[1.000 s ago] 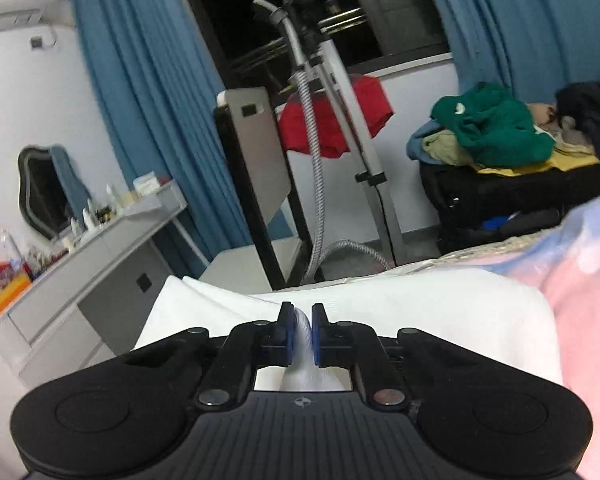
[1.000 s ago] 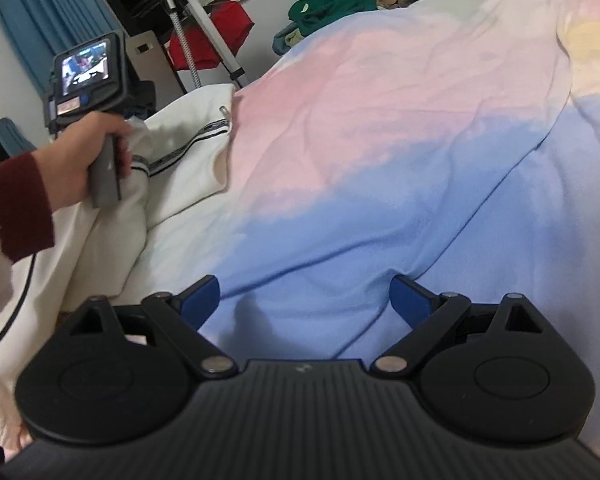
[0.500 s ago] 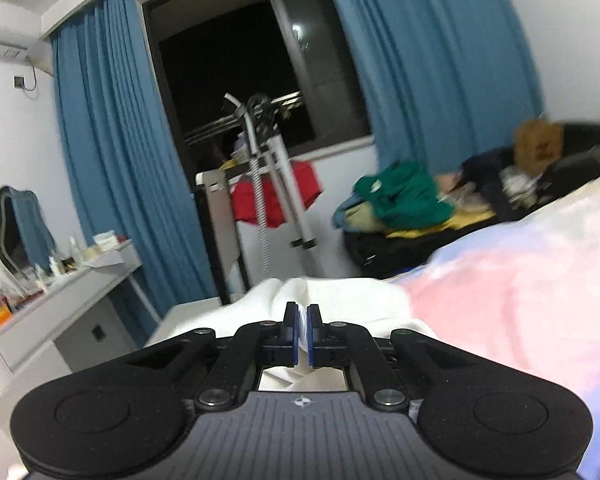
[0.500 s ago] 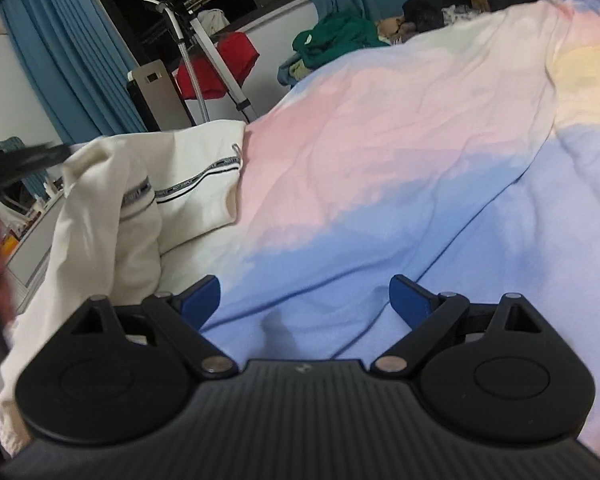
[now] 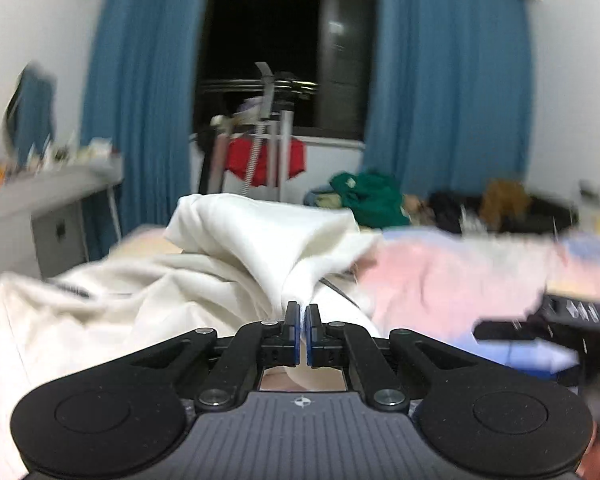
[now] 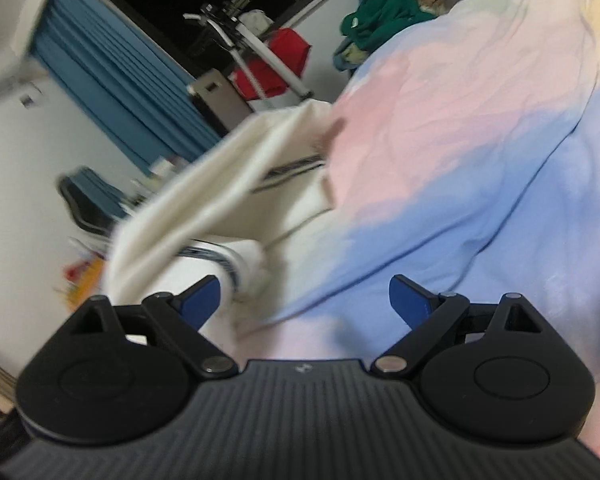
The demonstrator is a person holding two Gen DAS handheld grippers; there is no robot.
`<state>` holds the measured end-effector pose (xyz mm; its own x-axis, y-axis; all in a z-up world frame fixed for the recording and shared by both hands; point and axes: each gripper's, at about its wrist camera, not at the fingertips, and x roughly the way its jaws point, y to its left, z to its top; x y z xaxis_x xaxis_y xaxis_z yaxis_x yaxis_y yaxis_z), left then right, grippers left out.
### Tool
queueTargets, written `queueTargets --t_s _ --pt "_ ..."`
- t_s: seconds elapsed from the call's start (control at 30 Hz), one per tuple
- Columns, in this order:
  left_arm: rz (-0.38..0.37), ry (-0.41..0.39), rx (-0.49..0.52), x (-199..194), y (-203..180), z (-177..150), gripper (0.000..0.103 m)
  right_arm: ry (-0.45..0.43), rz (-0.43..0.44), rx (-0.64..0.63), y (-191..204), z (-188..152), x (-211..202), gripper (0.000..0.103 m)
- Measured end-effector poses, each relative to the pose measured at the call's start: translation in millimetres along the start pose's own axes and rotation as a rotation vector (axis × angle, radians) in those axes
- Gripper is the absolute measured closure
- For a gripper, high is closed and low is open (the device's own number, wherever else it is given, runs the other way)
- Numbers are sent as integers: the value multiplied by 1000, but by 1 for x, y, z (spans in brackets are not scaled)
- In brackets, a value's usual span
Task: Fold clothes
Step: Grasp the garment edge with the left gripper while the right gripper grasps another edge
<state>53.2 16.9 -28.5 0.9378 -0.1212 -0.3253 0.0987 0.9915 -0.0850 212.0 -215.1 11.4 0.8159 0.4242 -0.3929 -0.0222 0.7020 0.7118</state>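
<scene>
Blue curtains (image 5: 148,92) flank a dark window (image 5: 260,32) between white walls (image 5: 32,12).

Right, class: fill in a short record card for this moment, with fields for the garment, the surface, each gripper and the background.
garment: white garment with dark striped trim, bunched and partly lifted
surface: bed cover in pink and blue
left gripper: shut on a fold of the white garment
right gripper: open, holding nothing, over the bed cover beside the garment
background: blue curtains, dark window, red cloth on a stand, green clothes pile
image quality: motion-blurred
</scene>
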Motion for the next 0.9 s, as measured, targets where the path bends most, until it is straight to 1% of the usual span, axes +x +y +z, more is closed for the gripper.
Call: queueTargets --t_s 0.07,0.17,0.27,0.33,0.43,0.47,0.5,0.53,0.6,0.63,0.7,0.73,0.77,0.8,0.83,0.87,0.9 --pt "-26 3 -57 3 13 3 101 11 46 46 2 3 1 9" --pt "-81 18 -138 9 33 8 100 35 72 67 10 19 21 9" --pt "-133 22 -203 20 53 14 100 70 81 111 17 46 60 9" --pt "-154 26 -224 26 65 12 100 67 90 161 23 66 89 9" --pt "-183 35 -266 39 79 6 100 24 44 161 41 94 137 11" --pt "-195 39 -276 42 81 4 100 18 19 154 48 103 154 14" --pt "-208 43 -286 46 83 3 100 12 -5 146 55 111 172 25" --pt "-220 47 -296 49 85 1 100 22 -34 147 62 119 192 29" --pt "-245 56 -316 57 89 -1 100 35 -79 153 71 128 227 30" --pt "-257 60 -326 60 91 -3 100 42 -86 159 75 131 244 31" --pt "-282 69 -346 67 95 -6 100 65 -109 121 84 136 270 36" --pt "-295 73 -356 71 97 -7 100 77 -121 102 89 138 283 50" --pt "-307 78 -366 74 99 -9 100 76 -161 64 92 141 293 73" --pt "-319 82 -376 78 101 -10 100 76 -199 44 93 143 299 84" --pt "-332 86 -386 82 103 -12 100 63 -215 49 93 146 295 93" --pt "-344 91 -396 85 105 -13 100 48 -231 57 92 150 291 94" --pt "-356 91 -402 87 106 -14 100 34 -246 65 92 154 287 97"
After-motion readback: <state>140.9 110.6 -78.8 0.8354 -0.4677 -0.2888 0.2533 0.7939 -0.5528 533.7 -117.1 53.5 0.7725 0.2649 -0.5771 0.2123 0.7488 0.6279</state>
